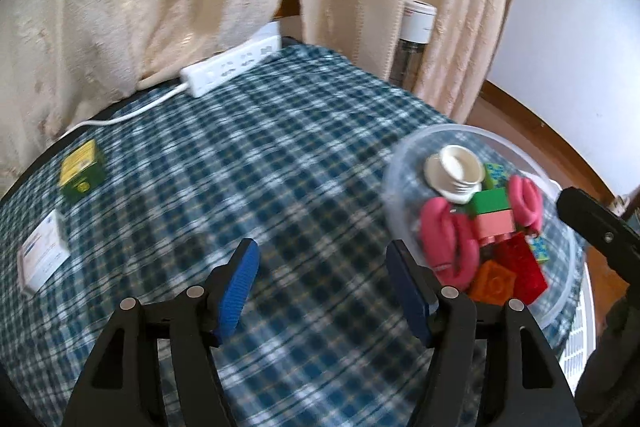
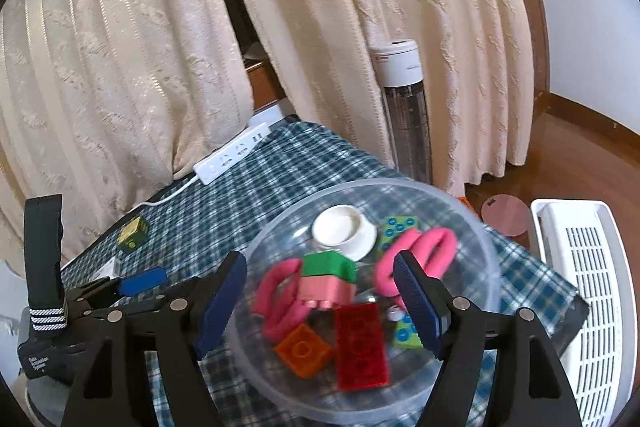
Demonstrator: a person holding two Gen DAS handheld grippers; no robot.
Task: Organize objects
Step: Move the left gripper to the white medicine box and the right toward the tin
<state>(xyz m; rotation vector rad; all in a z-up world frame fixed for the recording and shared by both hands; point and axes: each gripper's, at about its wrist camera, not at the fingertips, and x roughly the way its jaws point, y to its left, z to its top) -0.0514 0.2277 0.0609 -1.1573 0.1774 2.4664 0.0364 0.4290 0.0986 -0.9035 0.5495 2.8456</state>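
A clear plastic bowl (image 2: pixel 472 223) stands at the right side of the checked table. It holds a white cup (image 2: pixel 344 231), a green brick (image 2: pixel 330 265) on a pink one, a red brick (image 2: pixel 360 343), an orange brick (image 2: pixel 302 349), dotted tiles and pink loops (image 2: pixel 416 255). My right gripper (image 2: pixel 320 259) hovers open above the bowl, and its pads touch nothing. My left gripper (image 1: pixel 322 247) is open over bare cloth just left of the bowl (image 1: pixel 404 155), with nothing between its fingers. On the table's left lie a green and yellow box (image 1: pixel 82 173) and a white box (image 1: pixel 42 255).
A white power strip (image 1: pixel 232 65) with its cord lies at the table's far edge, below cream curtains. A tall tower appliance (image 2: pixel 404 107) stands behind the table. A white slatted unit (image 2: pixel 588 287) and a pink disc (image 2: pixel 506 215) are on the wooden floor to the right. A gloved hand (image 2: pixel 44 359) shows at lower left.
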